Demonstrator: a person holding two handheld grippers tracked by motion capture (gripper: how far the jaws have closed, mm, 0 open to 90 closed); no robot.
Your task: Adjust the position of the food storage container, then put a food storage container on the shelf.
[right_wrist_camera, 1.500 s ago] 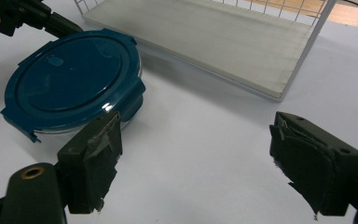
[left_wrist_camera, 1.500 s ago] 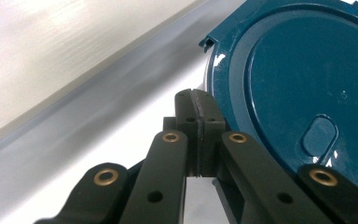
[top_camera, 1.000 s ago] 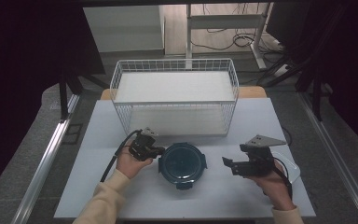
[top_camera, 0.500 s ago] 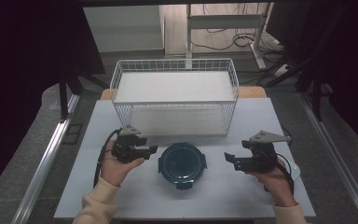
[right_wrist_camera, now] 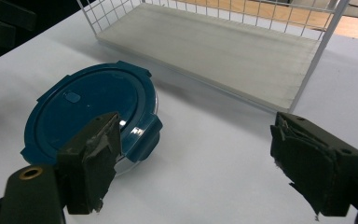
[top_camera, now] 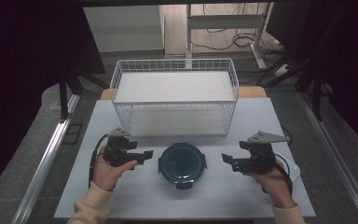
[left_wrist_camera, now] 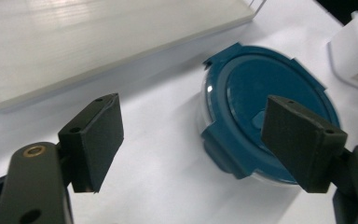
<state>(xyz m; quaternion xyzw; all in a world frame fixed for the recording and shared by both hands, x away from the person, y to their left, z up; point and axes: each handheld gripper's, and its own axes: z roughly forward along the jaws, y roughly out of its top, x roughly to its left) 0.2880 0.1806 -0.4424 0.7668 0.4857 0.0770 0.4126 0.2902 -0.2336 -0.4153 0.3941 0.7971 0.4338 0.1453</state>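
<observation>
Your left gripper point(top_camera: 145, 155) has pulled away from the round blue-lidded container point(top_camera: 182, 162) since a second ago; its jaws have just been opening and now stand spread with nothing between them. The container sits just off its tips at 3 o'clock, lid on, contents hidden. Your right gripper point(top_camera: 227, 158), spread and empty, hasn't budged. At 12 o'clock stands the wire basket point(top_camera: 175, 103).
</observation>
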